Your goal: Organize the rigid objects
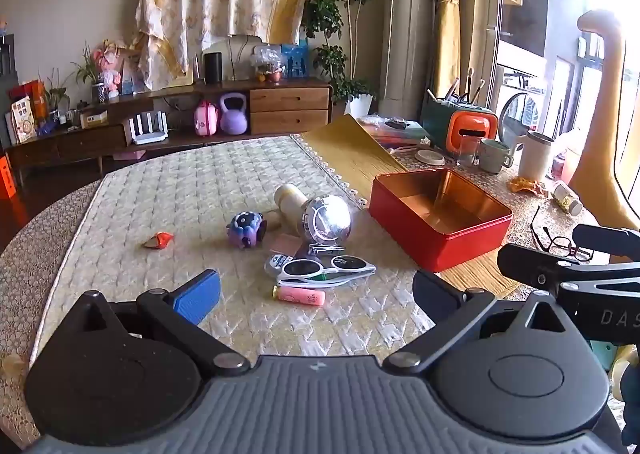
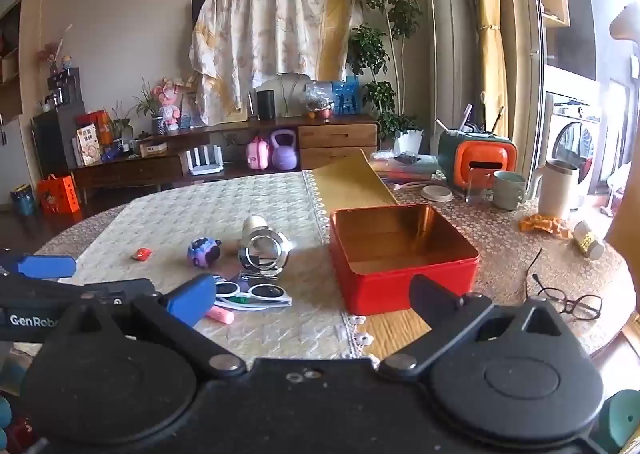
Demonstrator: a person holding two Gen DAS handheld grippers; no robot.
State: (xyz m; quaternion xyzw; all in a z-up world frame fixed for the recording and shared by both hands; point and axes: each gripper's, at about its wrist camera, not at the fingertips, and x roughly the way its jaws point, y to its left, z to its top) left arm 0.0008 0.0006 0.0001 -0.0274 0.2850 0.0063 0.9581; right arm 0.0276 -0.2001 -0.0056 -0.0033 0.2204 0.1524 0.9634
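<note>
a home living room: sideboard, houseplant, curtains.

Open counter ahead, clutter mid-way
Bare quilted counter just ahead of the left gripper; sunglasses, silver ball beyond; red tin ahead-right.

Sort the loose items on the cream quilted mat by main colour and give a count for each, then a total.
White: 1, the sunglasses
Pink: 1, the tube
Purple: 1, the toy
Silver: 1, the round chrome piece
Cream: 1, the bottle
Orange-red: 1, the small piece
Total: 6
</note>
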